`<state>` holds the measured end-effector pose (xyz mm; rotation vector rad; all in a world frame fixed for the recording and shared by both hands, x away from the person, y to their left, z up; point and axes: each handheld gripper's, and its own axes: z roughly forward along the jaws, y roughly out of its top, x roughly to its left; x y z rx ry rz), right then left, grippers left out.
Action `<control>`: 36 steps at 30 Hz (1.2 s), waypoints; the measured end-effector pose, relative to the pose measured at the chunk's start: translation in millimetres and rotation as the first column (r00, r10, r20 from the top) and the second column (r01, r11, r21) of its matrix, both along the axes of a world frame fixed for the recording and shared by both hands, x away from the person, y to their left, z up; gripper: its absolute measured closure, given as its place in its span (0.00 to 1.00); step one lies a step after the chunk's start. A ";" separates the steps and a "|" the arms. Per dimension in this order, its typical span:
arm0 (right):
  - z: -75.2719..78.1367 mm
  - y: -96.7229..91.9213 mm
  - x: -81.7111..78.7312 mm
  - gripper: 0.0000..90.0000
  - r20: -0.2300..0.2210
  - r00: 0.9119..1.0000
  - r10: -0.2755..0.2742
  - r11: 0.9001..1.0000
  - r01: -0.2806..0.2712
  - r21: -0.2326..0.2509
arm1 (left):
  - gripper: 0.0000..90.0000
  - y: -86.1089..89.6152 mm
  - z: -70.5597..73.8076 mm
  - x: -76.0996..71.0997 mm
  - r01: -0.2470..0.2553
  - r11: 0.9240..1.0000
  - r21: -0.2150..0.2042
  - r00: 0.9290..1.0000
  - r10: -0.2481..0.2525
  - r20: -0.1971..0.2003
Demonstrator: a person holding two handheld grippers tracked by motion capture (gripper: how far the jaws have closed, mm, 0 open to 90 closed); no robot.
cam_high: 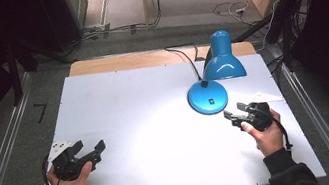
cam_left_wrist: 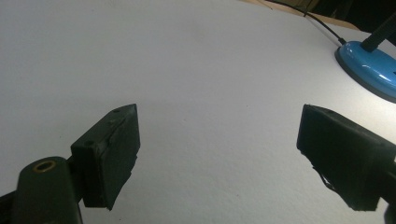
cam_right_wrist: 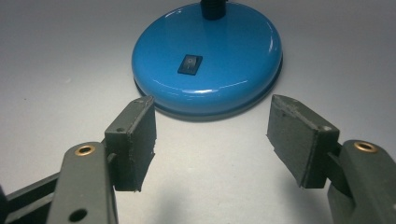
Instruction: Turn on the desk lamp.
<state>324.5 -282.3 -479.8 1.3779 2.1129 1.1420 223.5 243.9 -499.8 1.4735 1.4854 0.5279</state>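
A blue desk lamp stands at the back right of the white table [cam_high: 129,103], its shade [cam_high: 222,60] lit and casting a bright patch. Its round blue base [cam_high: 208,96] [cam_right_wrist: 208,58] carries a black rocker switch [cam_right_wrist: 190,64]. My right gripper [cam_high: 237,113] [cam_right_wrist: 212,140] is open just in front of the base, jaws pointing at it, nothing between them. My left gripper [cam_high: 90,149] [cam_left_wrist: 219,154] is open near the table's front left, low over bare table. The lamp base [cam_left_wrist: 369,65] sits far off at the upper right of the left gripper view.
A black cord [cam_high: 184,57] runs from the lamp base over the table's back edge. A wooden strip [cam_high: 122,61] borders the far side. Metal rails [cam_high: 0,165] flank the table. Cables [cam_high: 229,9] lie on the floor beyond.
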 end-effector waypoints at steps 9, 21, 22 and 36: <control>2.9 -14.5 -12.7 0.35 0.005 1.000 -0.011 1.000 0.011 -0.007 | 0.16 0.3 0.3 -0.4 -0.004 1.000 -0.003 1.000 0.004 0.002; 2.2 -33.3 -28.0 0.34 0.004 0.999 -0.032 0.999 0.032 -0.024 | 0.16 -0.2 0.6 -0.2 0.001 1.000 0.003 1.000 -0.001 0.002; 2.2 -34.6 -28.9 0.34 0.004 0.999 -0.035 0.999 0.035 -0.024 | 0.16 -0.2 0.6 -0.4 0.000 1.000 0.002 1.000 0.000 0.003; 1.8 -53.6 -41.6 0.34 0.002 0.998 -0.062 0.998 0.062 -0.024 | 0.16 -0.4 0.4 -0.4 0.000 1.000 0.004 1.000 0.000 0.001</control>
